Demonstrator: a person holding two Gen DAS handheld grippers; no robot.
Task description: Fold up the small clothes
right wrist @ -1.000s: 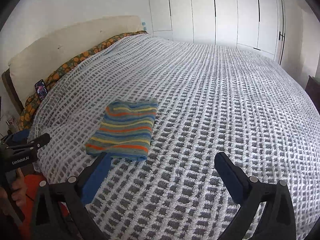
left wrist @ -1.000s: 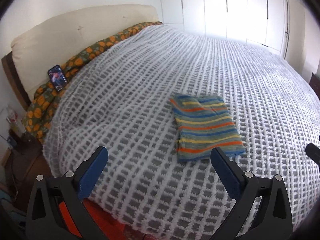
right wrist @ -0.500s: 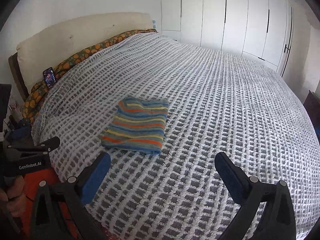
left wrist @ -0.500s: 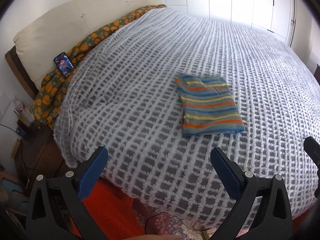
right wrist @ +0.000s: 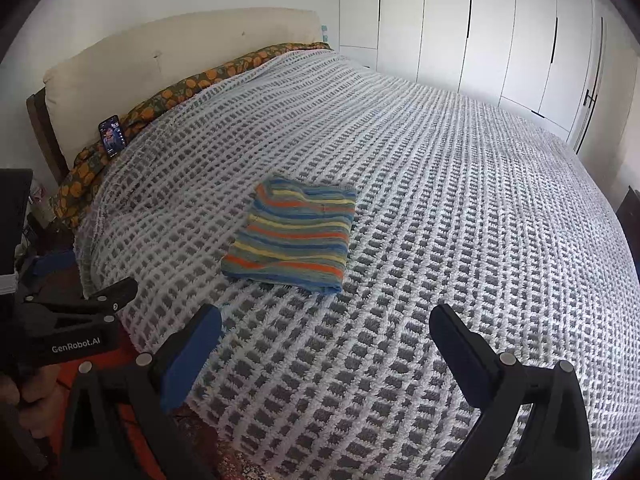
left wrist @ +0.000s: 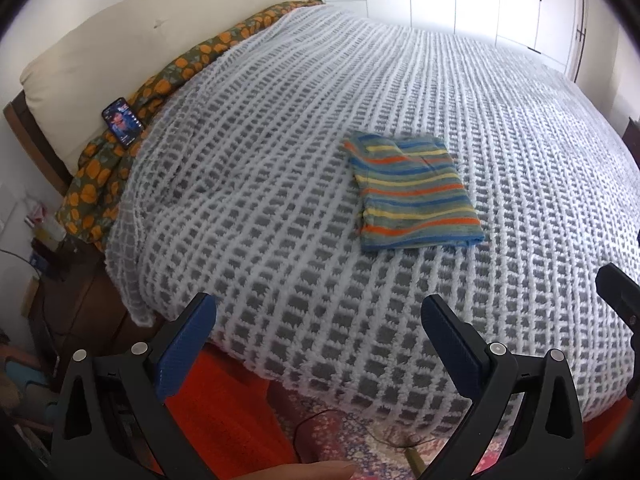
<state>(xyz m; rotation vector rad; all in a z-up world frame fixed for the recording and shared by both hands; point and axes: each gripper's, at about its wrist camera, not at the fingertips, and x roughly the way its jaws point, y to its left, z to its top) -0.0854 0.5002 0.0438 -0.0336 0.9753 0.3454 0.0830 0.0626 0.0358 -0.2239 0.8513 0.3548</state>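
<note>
A small striped garment (left wrist: 414,190), blue, orange, yellow and green, lies folded into a flat rectangle on the grey-and-white bedspread (left wrist: 280,184). It also shows in the right wrist view (right wrist: 294,234). My left gripper (left wrist: 318,320) is open and empty, held back over the bed's near edge, well short of the garment. My right gripper (right wrist: 326,330) is open and empty, above the bedspread just in front of the garment. The left gripper's body (right wrist: 76,320) shows at the left of the right wrist view.
A phone (left wrist: 122,122) leans against the cream headboard (left wrist: 120,48) on an orange-patterned sheet (left wrist: 160,88). A bedside table with clutter (left wrist: 44,240) stands at the left. A red patterned rug (left wrist: 224,412) lies below the bed edge. White wardrobe doors (right wrist: 480,32) line the far wall.
Both grippers have pulled back and up from the folded garment. The bed edge and floor have come into the left wrist view. Both stay open.
</note>
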